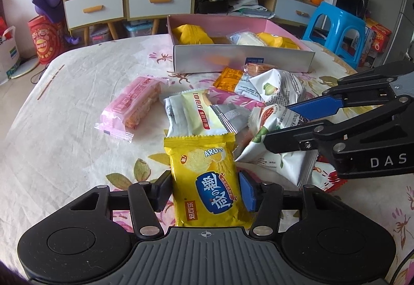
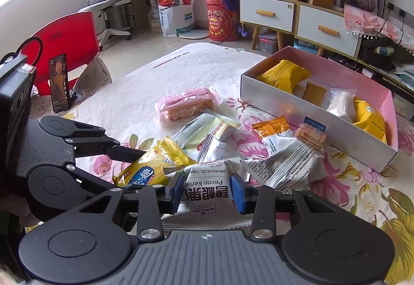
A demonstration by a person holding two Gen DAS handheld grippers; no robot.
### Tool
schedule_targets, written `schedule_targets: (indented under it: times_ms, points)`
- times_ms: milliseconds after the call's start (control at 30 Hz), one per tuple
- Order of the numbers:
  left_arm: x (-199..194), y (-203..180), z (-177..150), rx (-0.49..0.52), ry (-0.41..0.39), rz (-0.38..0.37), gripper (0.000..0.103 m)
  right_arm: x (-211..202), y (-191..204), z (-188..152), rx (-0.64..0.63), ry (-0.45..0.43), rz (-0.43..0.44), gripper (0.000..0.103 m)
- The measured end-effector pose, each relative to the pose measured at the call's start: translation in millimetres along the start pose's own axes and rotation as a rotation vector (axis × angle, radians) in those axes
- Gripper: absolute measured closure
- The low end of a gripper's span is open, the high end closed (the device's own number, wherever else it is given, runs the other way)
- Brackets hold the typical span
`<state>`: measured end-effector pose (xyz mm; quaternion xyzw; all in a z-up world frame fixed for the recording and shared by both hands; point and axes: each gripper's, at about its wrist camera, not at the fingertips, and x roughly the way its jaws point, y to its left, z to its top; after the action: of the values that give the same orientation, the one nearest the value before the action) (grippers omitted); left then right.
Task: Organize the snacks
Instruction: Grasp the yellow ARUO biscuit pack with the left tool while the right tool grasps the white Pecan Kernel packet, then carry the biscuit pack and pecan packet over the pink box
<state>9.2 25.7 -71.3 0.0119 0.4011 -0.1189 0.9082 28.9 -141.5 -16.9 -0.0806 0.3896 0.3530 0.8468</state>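
Note:
My left gripper (image 1: pixel 205 193) is shut on a yellow cracker packet (image 1: pixel 207 181), which also shows in the right wrist view (image 2: pixel 145 168). My right gripper (image 2: pixel 207 193) is shut on a white pecan kernel packet (image 2: pixel 207 189), seen from the left wrist view (image 1: pixel 274 153) too. Both sit low over a pile of loose snack packets (image 1: pixel 233 101) on the flowered cloth. An open pink-lined box (image 1: pixel 243 58) (image 2: pixel 305 114) holds yellow bags and small packets at the far side.
A pink wafer packet (image 1: pixel 134 106) (image 2: pixel 186 105) lies left of the pile. A phone (image 2: pixel 59 83) stands at the table's left edge by a red chair (image 2: pixel 64 39). A blue stool (image 1: pixel 336 29) and cabinets stand beyond the table.

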Motion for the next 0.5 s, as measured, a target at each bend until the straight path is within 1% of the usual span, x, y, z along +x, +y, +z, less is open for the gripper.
schedule_targets:
  times_ms: [200,400,500]
  points:
    - [-3,7,5,-0.047,0.021,-0.004,0.052,-4,-3,3,0.030,0.000,0.009,0.075]
    - [-8,15,16,-0.098,0.014,-0.007,0.052,-10,-7,14,0.078,-0.014,0.029,0.075]
    - [-11,19,21,-0.119,0.012,-0.009,0.052,-12,-9,21,0.101,-0.027,0.022,0.075]
